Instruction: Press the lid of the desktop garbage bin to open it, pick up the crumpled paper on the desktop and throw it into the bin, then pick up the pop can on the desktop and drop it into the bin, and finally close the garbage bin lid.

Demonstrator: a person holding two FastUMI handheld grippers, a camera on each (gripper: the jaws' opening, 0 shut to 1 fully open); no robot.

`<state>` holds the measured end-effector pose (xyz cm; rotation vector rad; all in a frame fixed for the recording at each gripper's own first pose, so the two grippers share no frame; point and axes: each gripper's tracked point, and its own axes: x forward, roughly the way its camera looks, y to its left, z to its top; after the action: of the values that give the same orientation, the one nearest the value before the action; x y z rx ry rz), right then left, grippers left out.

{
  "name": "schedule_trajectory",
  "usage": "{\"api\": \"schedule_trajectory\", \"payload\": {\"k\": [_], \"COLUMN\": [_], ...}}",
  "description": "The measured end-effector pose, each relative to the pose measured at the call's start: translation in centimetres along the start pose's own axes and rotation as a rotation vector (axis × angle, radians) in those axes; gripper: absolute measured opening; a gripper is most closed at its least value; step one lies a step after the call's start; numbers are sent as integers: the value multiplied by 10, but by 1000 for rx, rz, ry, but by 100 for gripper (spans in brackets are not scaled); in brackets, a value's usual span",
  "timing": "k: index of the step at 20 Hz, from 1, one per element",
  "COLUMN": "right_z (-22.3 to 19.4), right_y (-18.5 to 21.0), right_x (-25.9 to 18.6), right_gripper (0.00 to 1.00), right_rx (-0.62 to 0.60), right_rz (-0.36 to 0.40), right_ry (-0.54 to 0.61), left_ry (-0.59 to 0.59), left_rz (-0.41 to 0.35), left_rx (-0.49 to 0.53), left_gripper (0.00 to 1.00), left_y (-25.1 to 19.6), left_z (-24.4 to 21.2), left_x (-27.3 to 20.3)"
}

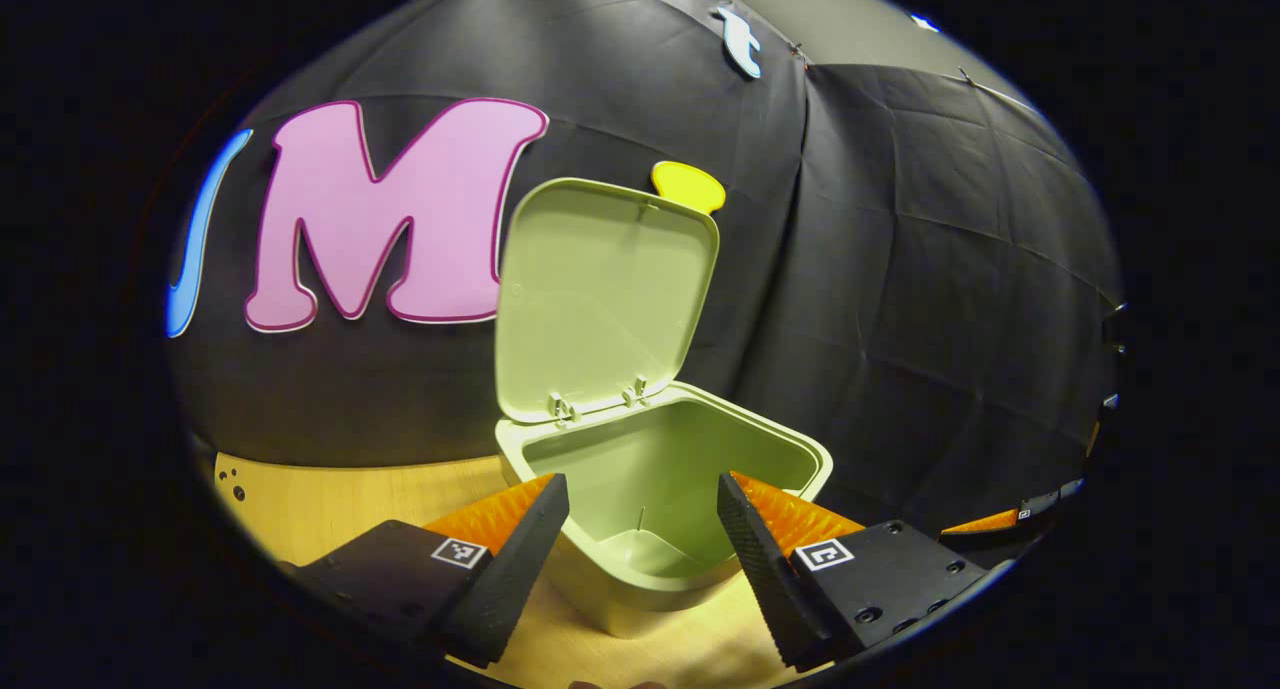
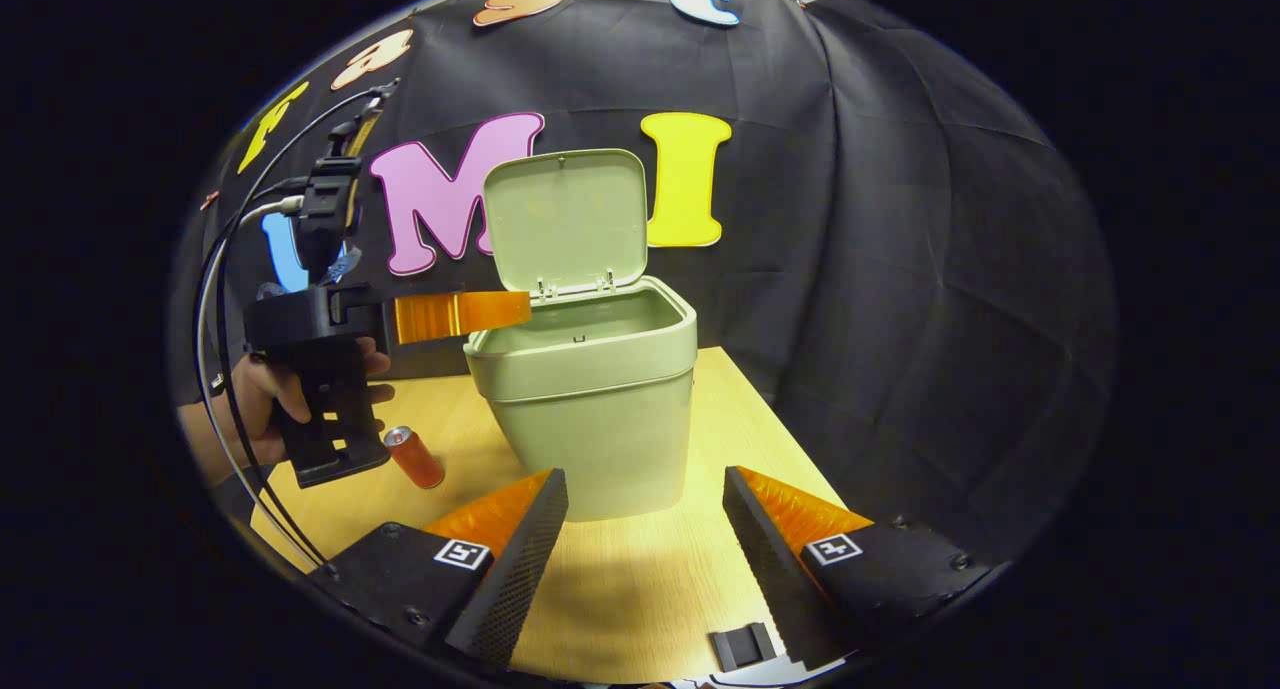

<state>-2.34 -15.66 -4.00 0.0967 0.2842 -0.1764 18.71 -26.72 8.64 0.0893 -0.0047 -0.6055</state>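
**Warm pool of light on the table, dark surround, strong fisheye bend**

Light falls from above and in front, brightest on the table (image 2: 640,589) just ahead of the right claw (image 2: 645,529), where the wood glows yellow. The bin (image 2: 590,409) throws a soft shadow toward that claw and to its right. In the left gripper view, the lid (image 1: 600,289) is evenly lit and the bin's inside dims toward the bottom, just beyond the left claw (image 1: 643,534). The cloth wall stays dim, its creases faintly visible. No harsh glare. Both views are sharp at centre; straight edges bow outward and detail smears toward the rim.
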Motion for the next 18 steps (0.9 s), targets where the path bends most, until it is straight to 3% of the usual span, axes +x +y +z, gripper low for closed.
{"api": "schedule_trajectory", "payload": {"k": [8, 18], "right_z": [4, 6], "right_y": [31, 103], "right_x": [3, 20], "right_gripper": [98, 98], "right_rx": [-18, -64], "right_rz": [23, 79], "right_ry": [2, -9], "left_ry": [-19, 27], "left_rz": [145, 341], "left_rx": [-17, 39], "left_gripper": [96, 96], "left_y": [74, 161], "left_z": [-13, -61], "left_x": [-67, -208]}}
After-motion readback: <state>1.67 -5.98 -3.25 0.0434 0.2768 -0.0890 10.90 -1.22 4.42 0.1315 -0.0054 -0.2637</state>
